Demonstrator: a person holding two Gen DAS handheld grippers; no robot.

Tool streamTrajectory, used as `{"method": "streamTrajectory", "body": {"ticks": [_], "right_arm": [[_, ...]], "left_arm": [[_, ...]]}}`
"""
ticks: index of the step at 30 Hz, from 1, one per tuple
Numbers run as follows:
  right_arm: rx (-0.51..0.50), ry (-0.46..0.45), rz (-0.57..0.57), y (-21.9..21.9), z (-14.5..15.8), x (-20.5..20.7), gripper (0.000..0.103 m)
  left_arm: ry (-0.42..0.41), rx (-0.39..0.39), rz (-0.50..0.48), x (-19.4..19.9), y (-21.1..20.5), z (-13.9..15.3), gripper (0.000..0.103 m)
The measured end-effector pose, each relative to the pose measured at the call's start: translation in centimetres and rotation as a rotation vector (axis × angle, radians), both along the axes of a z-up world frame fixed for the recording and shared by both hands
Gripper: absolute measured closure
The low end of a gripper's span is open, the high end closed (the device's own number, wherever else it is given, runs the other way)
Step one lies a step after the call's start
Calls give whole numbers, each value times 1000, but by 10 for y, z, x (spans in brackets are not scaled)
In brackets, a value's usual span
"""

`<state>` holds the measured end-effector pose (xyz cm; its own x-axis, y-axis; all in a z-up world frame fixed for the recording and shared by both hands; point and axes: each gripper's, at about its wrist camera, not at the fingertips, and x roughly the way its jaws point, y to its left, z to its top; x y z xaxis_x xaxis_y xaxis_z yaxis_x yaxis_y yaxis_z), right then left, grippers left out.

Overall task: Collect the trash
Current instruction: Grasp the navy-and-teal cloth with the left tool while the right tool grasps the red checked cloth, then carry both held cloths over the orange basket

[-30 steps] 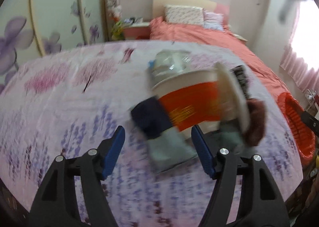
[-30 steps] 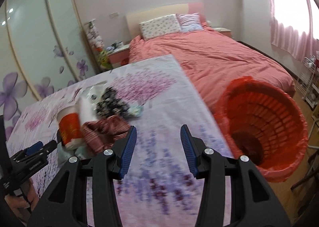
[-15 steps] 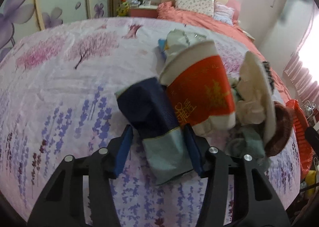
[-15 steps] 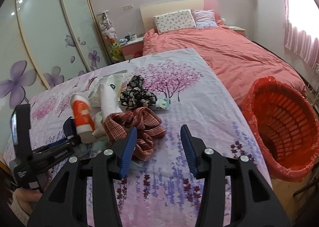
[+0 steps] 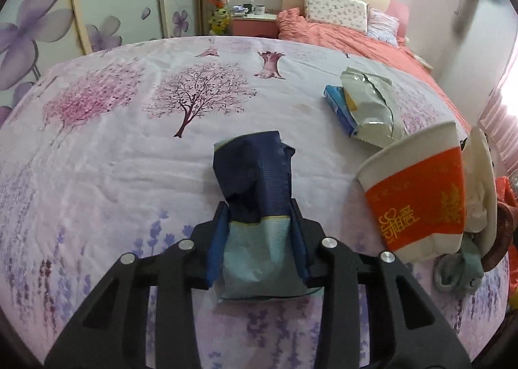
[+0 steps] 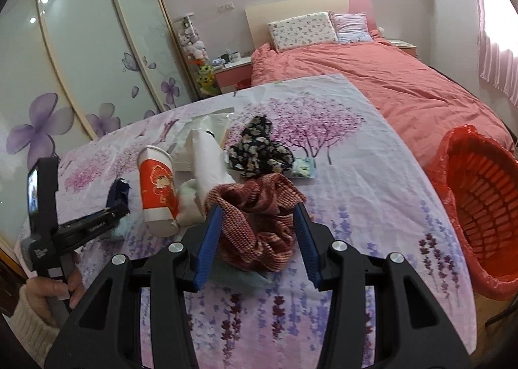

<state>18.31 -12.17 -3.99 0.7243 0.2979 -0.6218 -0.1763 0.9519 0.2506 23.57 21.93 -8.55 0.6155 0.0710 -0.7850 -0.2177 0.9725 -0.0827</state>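
Observation:
My left gripper is shut on a dark blue and pale green wrapper on the floral sheet; it also shows in the right wrist view. A red and white paper cup lies to its right. A silver snack bag lies farther back. My right gripper is open, its blue pads on either side of a red woven cloth. The red trash basket stands to the right of the table.
A black floral cloth, a white bag and a small green packet lie behind the red cloth. A pink bed is beyond, wardrobe doors on the left.
My left gripper has closed on the blue wrapper. My right gripper has moved forward so that its open fingers now flank the red cloth.

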Motion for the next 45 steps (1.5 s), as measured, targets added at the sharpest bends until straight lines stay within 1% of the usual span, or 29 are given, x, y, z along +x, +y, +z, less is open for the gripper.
{"method": "streamTrajectory", "body": {"ticks": [2,8,10,11,13,14,15,16,20,26,35,39,45], "right_arm": [[7,-3,10,3,1,0,56],[-9,4,31,14,-1,4,56],[-29,9,34,18,-4,6,57],[-48,10,34,22,-5,7,59],[-85,26,35,25,-10,11,86],[-87,38,29,24,-11,14,88],[-77,41,21,21,-11,15,92],[-67,39,10,16,-10,16,93],[-39,-6,-34,-5,8,14,94],[-33,-59,-85,-31,28,8,94],[-18,-75,-102,-46,32,-2,94],[-16,-84,-103,-51,35,-6,94],[3,-115,-113,-59,47,-13,94]], "left_arm": [[-16,8,-4,-2,0,-1,66],[-14,12,3,0,-1,-2,64],[-13,14,2,0,-2,-2,63],[-12,17,1,0,-2,-2,63],[-8,27,-3,1,-4,-2,61],[-5,32,-4,1,-5,-3,61],[-4,36,-5,1,-5,-3,61],[-2,41,-6,2,-6,-3,61],[-5,42,-7,2,-6,-3,63],[-19,0,-17,1,-2,1,68],[-55,27,-43,-8,-9,20,70],[-84,27,-47,-14,-12,37,70],[-150,36,-95,-25,-35,77,70]]}}
